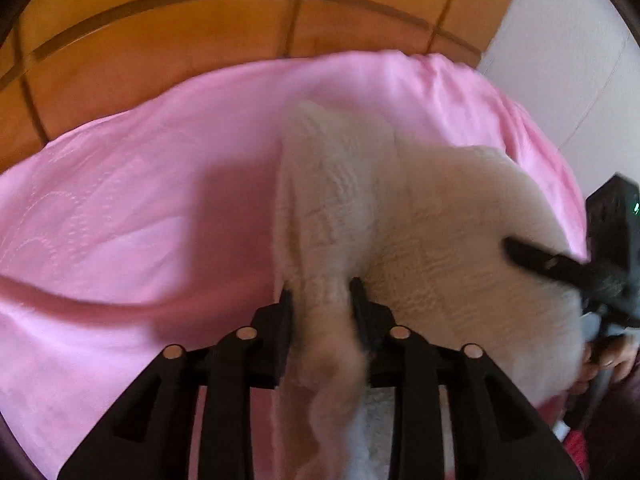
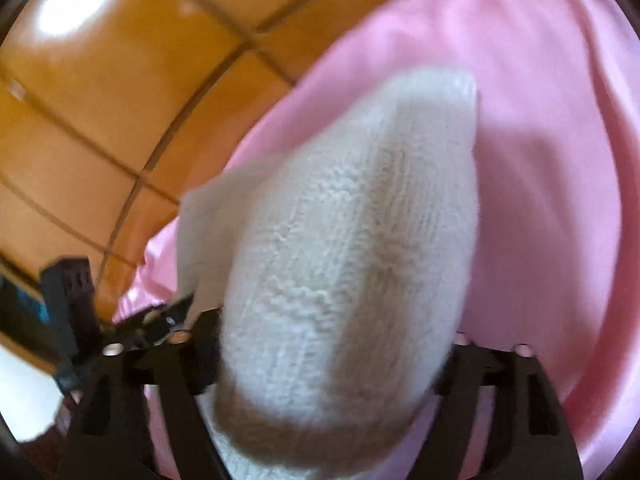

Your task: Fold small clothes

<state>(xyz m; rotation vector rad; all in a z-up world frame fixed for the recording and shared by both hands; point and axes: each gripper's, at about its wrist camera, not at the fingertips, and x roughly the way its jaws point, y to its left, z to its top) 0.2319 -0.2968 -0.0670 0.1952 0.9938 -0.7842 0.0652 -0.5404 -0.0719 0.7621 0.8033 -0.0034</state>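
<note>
Over pink sheet: both grippers (blurred, apparently) clamp white knit.

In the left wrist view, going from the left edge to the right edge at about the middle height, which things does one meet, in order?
Pink sheet → white knitted garment → right gripper, its fingers on the garment's right edge. The left gripper, lower down, is closed on a fold of the garment.

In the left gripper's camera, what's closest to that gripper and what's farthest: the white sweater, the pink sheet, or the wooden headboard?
1. White sweater: pinched between the left gripper fingers.
2. Pink sheet: spread beneath and beyond the sweater.
3. Wooden headboard: behind the sheet, at the top.
</note>
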